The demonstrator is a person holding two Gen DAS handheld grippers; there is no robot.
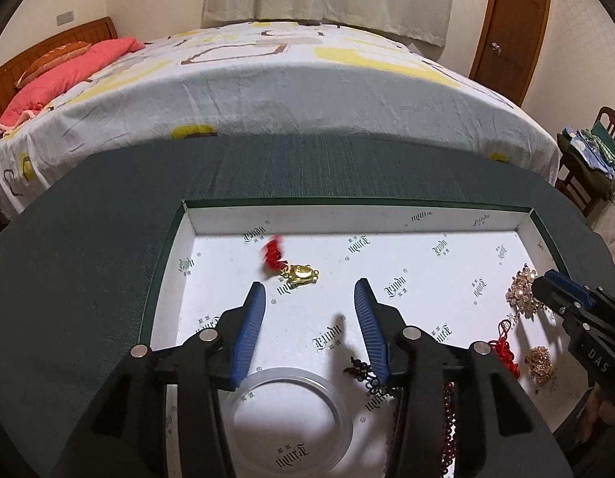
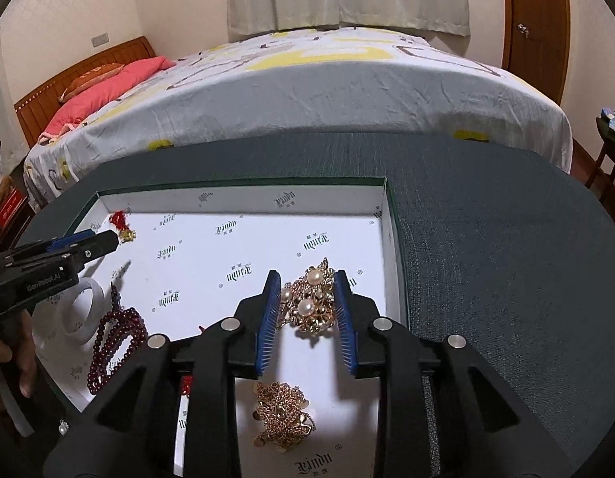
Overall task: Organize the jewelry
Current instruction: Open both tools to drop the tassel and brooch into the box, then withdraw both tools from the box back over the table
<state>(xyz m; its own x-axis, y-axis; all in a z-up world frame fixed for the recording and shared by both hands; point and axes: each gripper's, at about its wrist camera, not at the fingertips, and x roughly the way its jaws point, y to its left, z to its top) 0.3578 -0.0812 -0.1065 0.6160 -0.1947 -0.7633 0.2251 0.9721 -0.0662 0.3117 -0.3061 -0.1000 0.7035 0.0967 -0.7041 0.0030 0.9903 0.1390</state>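
Gold and pearls shine on the brooch (image 2: pixel 313 302), which lies in the white box (image 2: pixel 243 203) on the bench, right between the spread jaws of the right gripper (image 2: pixel 307 290). Both blue pads sit just beside it. The left gripper (image 1: pixel 309 292) has spread jaws too, holding nothing, with the gold charm (image 1: pixel 301 274) just ahead.

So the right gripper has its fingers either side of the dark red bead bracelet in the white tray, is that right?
Not quite. The right wrist view shows the right gripper straddling the gold pearl brooch. The dark red bead bracelet lies apart, toward the white tray's left side.
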